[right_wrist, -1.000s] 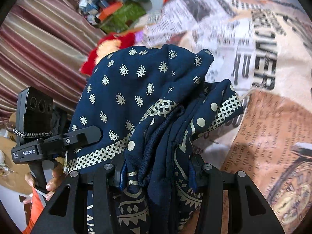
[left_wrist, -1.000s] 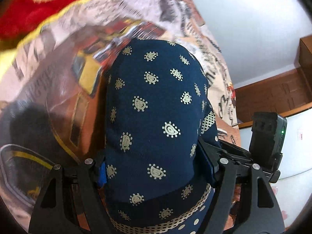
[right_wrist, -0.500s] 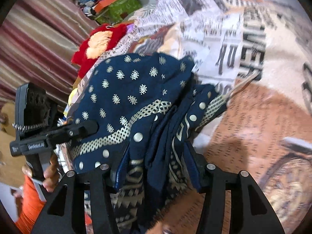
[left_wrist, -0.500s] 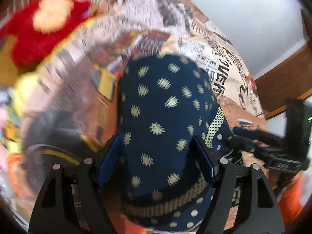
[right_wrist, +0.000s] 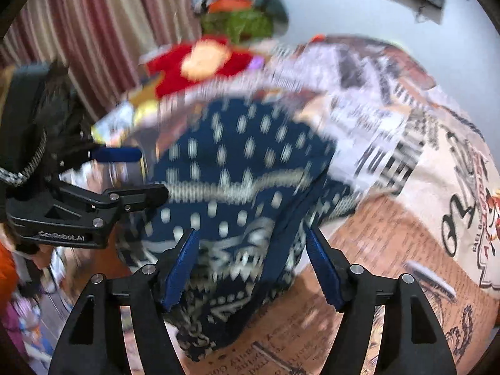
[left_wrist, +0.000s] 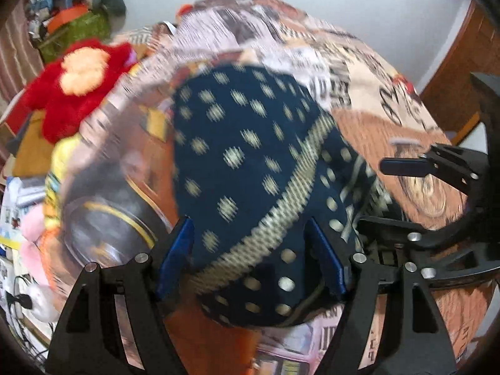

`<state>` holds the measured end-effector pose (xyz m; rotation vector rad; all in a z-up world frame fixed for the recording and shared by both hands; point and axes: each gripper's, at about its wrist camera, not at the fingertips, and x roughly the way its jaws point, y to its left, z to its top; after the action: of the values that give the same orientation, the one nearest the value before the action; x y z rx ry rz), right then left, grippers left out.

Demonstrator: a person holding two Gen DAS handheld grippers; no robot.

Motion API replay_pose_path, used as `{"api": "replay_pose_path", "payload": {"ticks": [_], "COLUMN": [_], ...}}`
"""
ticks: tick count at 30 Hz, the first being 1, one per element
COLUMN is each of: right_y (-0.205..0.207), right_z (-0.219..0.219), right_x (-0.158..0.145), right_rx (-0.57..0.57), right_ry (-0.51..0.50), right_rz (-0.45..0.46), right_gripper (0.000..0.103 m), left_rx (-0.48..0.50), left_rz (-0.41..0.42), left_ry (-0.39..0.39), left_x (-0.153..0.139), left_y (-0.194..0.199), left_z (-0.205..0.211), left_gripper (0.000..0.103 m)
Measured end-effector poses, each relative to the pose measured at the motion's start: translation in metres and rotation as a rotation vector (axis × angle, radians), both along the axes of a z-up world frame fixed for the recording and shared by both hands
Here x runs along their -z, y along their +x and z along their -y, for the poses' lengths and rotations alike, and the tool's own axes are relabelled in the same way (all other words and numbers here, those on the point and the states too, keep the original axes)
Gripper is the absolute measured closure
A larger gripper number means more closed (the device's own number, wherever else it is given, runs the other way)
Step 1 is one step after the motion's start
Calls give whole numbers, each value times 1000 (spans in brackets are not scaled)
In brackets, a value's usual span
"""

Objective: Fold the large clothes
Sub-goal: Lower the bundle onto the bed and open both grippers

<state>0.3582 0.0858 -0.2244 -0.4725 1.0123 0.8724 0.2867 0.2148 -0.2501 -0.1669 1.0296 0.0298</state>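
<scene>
A navy garment with cream paisley dots and a lattice border lies bunched on the printed bedspread. It also shows in the right wrist view. My left gripper is open, its blue pads standing either side of the cloth. My right gripper is open too, jaws wide around the garment's patterned end. Each gripper shows in the other's view, the right one and the left one, with jaws apart. Both views are blurred.
A red plush toy lies at the bed's far left. A green basket of clutter stands behind it. Striped curtains hang at the left. A wooden door is at the right.
Both grippers have opened and let go of the garment, which now lies on the bed. Both have pulled back and tilted, so more of the room shows.
</scene>
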Motion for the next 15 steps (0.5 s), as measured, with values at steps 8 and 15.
{"api": "replay_pose_path", "payload": {"ticks": [8,15], "right_y": [19,19], "right_z": [33,60], "right_x": [36,29], "right_rx": [50,83], "right_ry": [-69,-38], "right_rz": [-162,-160], "right_gripper": [31,28], "left_rx": [35,5], "left_rz": [9,-16], "left_ry": [179,139], "left_x": [18,19], "left_y": [-14,-35], "left_z": [31,26], "left_gripper": [17,16]}}
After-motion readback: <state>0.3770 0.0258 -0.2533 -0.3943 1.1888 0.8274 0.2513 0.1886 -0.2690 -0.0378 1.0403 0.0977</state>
